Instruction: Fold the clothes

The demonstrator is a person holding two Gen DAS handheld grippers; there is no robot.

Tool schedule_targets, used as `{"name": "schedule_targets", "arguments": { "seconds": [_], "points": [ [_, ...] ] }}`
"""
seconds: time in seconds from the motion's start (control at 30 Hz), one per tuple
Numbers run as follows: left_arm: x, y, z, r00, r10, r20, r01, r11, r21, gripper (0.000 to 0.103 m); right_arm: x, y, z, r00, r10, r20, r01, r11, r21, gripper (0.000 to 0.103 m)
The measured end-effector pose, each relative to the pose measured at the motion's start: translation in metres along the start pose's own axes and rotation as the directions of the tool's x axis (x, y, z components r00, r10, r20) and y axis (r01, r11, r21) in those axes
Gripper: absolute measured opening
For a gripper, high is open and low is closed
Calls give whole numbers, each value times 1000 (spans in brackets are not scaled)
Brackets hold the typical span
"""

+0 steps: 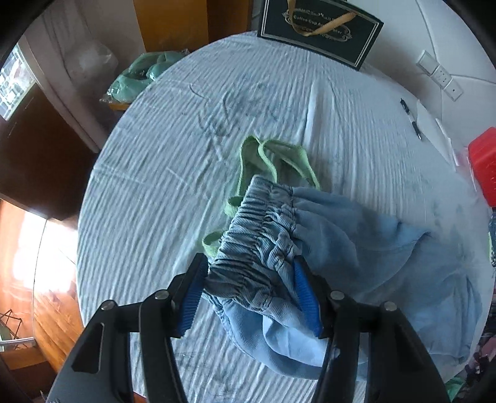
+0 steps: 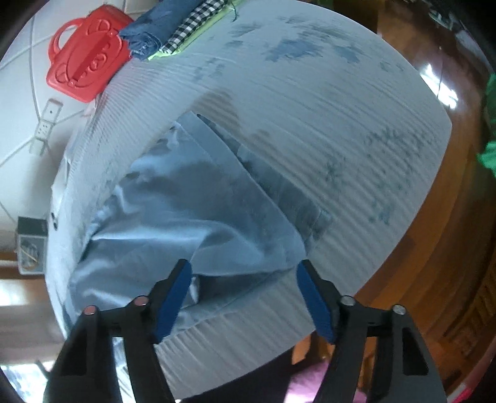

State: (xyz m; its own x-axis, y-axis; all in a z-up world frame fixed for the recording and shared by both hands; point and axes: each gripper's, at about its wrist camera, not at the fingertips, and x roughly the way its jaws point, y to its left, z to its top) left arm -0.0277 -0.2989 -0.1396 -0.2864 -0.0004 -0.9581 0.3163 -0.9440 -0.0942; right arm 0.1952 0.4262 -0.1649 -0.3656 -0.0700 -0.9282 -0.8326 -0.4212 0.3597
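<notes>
A light blue garment [image 1: 356, 248] lies bunched on the round table's striped white-blue cloth [image 1: 155, 186]. Its gathered elastic waistband [image 1: 260, 229] runs between the blue pads of my left gripper [image 1: 248, 291], which is shut on it. A green garment [image 1: 257, 158] with looped straps lies partly under the waistband, farther out. In the right wrist view the same blue garment [image 2: 186, 210] spreads flat, with its near edge just beyond my right gripper [image 2: 245, 297]. That gripper hovers open, and its pads touch no fabric.
A red plastic case [image 2: 86, 55] and a stack of folded clothes [image 2: 173, 28] sit at the table's far edge. A dark gift bag [image 1: 319, 31], a pen [image 1: 410, 119] and a teal bundle [image 1: 139, 74] lie around the rim. Wooden floor surrounds the table.
</notes>
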Motion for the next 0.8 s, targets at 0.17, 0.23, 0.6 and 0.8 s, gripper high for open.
{"name": "schedule_targets", "arguments": {
  "seconds": [0.17,0.23,0.6,0.8],
  "points": [
    [21,5,-6,999,19,-29,-20,1000,-24,58,4,-3,-7,998,65,7,-65,996,67,68],
    [29,7,-8,999,26,-48,-27,999,-24,58,6,-2,-6,997,73,9,-74,994,80,68],
    [34,19,-15,998,34,-55,-36,999,-32,58,27,-7,-3,997,78,28,-83,967,242,68],
    [35,18,-15,998,38,-50,-39,999,-22,58,7,0,-7,997,57,54,-68,969,236,68]
  ]
}}
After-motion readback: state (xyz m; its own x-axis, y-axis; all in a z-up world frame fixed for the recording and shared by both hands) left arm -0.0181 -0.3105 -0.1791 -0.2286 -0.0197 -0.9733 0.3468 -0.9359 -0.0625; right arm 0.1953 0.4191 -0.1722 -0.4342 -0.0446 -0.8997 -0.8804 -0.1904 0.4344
